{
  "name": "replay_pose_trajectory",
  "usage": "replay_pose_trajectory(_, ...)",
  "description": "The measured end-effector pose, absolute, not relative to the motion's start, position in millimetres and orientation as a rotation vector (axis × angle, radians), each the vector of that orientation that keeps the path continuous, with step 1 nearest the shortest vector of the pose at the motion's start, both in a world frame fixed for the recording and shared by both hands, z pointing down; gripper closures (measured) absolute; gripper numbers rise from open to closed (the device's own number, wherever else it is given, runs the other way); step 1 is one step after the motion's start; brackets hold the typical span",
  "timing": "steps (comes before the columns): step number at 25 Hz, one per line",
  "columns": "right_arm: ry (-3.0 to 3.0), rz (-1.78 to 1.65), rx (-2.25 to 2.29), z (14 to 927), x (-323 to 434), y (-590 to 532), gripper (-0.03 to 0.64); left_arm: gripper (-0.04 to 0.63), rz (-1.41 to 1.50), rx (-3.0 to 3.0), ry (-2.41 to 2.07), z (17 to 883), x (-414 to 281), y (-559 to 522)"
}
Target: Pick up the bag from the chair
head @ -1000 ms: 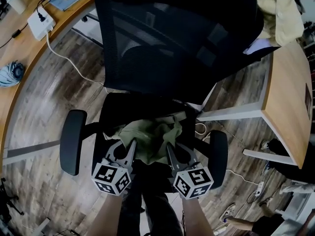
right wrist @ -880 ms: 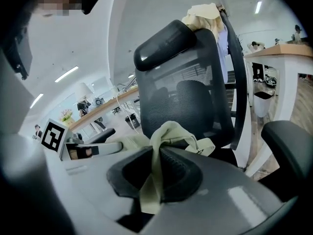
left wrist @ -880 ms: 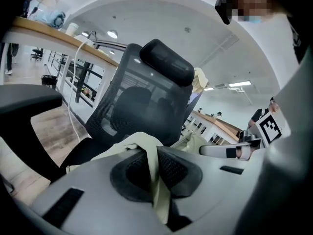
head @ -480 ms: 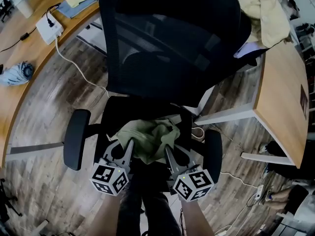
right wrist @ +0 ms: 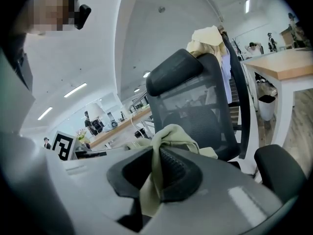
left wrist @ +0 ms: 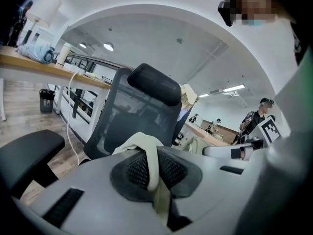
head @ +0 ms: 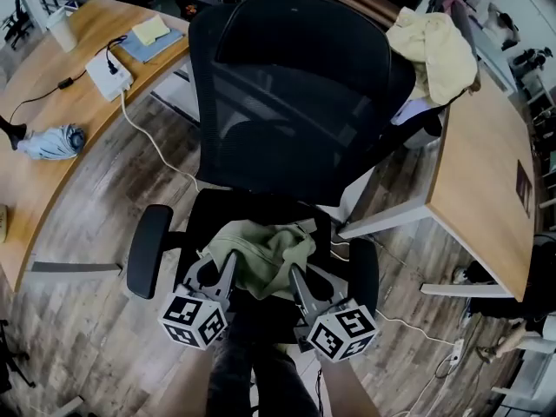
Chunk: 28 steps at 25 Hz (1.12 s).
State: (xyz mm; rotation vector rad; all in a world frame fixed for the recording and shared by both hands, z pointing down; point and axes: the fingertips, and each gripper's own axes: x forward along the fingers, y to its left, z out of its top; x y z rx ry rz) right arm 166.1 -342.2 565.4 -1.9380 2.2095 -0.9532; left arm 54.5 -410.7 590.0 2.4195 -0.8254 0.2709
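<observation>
A pale green cloth bag (head: pixel 261 254) hangs bunched between my two grippers over the front of a black office chair's seat (head: pixel 261 211). My left gripper (head: pixel 229 261) is shut on the bag's left side; the cloth (left wrist: pixel 152 161) is pinched between its black pads. On the other side, my right gripper (head: pixel 294 274) is shut on the bag's right part, with green cloth (right wrist: pixel 157 168) squeezed in its jaws. The chair's mesh back (head: pixel 295 102) rises behind the bag.
The chair's armrests (head: pixel 148 250) (head: pixel 363 276) flank my grippers. A wooden desk (head: pixel 52 111) curves at the left with a power strip (head: pixel 111 78), cable and folded umbrella (head: pixel 50 142). Another desk (head: pixel 482 172) stands at the right with yellow cloth (head: pixel 434 50) piled on it.
The view has pulled back and up from the chair. Both grippers stay shut on the bag, which has risen slightly off the seat with them.
</observation>
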Motion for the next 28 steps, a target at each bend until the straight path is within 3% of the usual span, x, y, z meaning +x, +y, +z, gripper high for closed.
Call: replay_pose_trajectory(28, 2.232, -0.753, -1.812, 416.8, 151.2, -327.3, 0.577, 0.584, 0.117, 2.517, -0.797, 441.3, 45.1, -389.9)
